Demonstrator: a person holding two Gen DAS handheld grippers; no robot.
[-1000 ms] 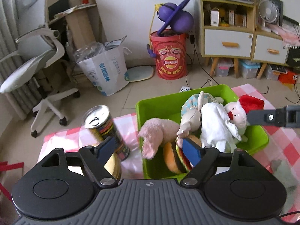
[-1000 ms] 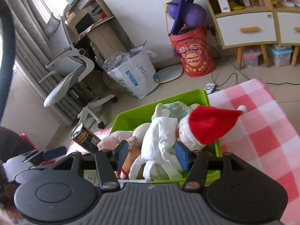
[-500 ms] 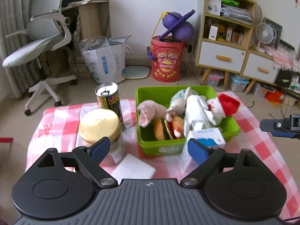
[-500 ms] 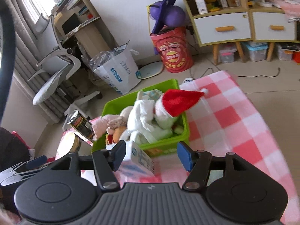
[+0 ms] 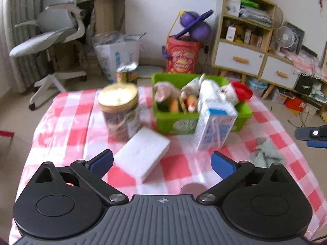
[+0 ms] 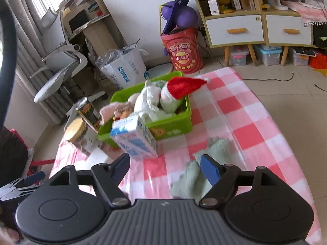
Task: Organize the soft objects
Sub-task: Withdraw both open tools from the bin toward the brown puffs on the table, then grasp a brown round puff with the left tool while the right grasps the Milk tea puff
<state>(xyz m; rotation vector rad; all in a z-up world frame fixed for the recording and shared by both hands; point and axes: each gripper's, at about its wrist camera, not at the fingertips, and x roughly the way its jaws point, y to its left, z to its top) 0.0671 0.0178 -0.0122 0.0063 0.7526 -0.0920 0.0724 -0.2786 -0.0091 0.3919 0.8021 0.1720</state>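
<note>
Left gripper fingers just opening wide, empty, above checked tabletop, right gripper fingers likewise parting over green cloth, white block, milk carton, jar, beyond them green bin full of plush toys

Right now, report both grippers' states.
Left gripper: open, jaws just widening, holding nothing.
Right gripper: open, jaws just widening, empty above the green cloth.
</note>
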